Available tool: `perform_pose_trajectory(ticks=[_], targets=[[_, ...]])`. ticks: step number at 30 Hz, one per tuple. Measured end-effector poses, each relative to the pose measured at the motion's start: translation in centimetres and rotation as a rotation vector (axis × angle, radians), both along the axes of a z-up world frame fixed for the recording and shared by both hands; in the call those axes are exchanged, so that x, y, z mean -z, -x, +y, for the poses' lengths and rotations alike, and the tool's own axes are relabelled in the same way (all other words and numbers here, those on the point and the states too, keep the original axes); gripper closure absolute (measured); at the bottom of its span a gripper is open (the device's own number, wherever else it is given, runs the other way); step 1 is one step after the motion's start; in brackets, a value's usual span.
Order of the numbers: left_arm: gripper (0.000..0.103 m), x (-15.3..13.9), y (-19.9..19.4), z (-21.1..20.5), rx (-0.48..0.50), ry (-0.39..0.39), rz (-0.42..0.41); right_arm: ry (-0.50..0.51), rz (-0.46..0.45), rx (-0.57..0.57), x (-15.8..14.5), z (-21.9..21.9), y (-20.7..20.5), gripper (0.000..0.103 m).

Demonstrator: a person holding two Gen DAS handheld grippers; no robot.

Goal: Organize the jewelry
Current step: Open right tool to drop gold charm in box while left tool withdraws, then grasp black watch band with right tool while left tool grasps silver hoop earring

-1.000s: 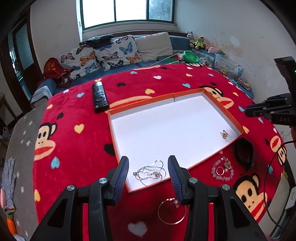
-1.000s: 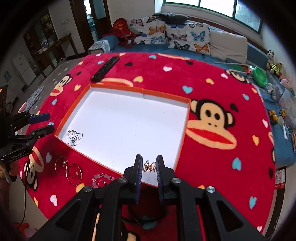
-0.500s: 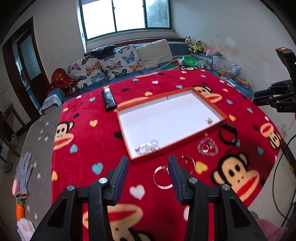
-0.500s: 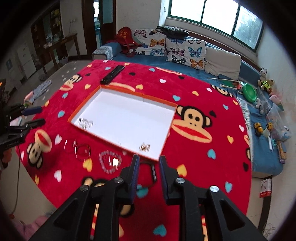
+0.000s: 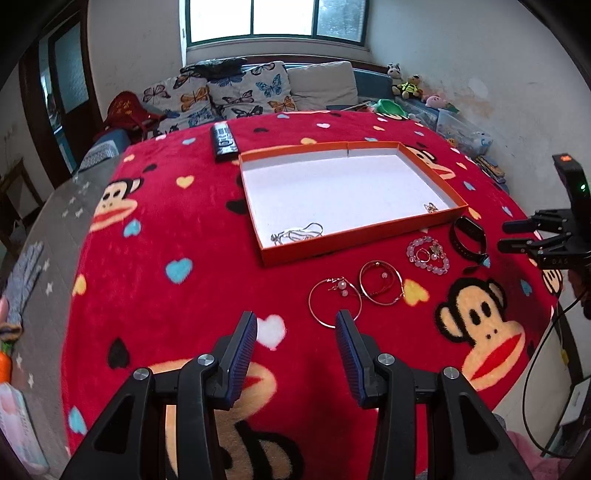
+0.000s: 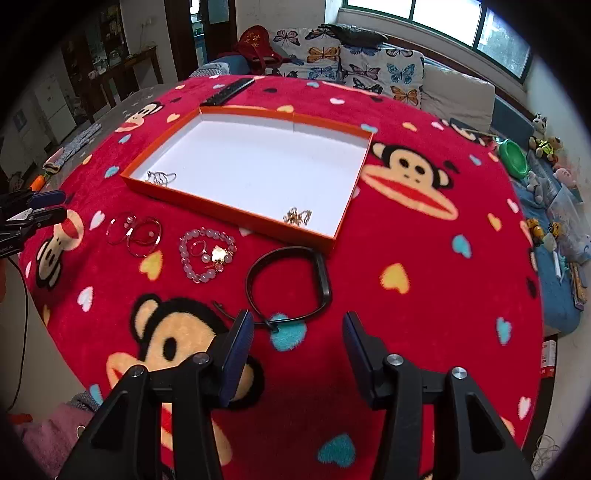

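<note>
The right claw [image 6: 297,338], empty and opening, should straddle the black wristband's [image 6: 291,282] thin strap on the blanket [image 6: 424,258]; the left claw [image 5: 295,345], apart and empty, takes the hoop bangle [image 5: 334,302].

Home living room: sofa [image 5: 325,83] with butterfly cushions [image 5: 236,94] under a window [image 5: 273,16], plush toys [image 5: 410,83], monkey-print blanket [image 5: 166,258], remote control [image 5: 223,142].

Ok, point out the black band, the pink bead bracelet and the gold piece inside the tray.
black band [image 6: 327,275], right wrist view, on its thick right side.
pink bead bracelet [image 6: 184,254], right wrist view, on its left beads.
gold piece [image 6: 297,216], right wrist view, on its middle.
</note>
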State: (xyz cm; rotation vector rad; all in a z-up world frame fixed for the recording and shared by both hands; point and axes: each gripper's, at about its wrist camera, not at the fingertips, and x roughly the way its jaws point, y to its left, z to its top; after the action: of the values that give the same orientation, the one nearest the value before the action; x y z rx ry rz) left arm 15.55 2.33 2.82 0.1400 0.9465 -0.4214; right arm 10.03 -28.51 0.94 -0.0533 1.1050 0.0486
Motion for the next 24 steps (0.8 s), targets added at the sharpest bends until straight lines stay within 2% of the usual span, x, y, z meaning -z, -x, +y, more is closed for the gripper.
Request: perform_pose_trajectory(ticks=[9,12,24], targets=[[0.056,1.7,-0.3,0.7,-0.033,0.037,0.030,-0.062,-0.013,0.007,2.0,-0.8,-0.2,0.036],[0.056,2.2,-0.3,0.5,-0.033,0.037,0.035,-0.076,-0.025,-0.007,2.1,-0.8,-0.2,0.030],[0.056,3.2,-0.4,-1.6,0.001,0.053,0.054,-0.051,-0.014,-0.071,3.5,0.1,-2.3,0.027]])
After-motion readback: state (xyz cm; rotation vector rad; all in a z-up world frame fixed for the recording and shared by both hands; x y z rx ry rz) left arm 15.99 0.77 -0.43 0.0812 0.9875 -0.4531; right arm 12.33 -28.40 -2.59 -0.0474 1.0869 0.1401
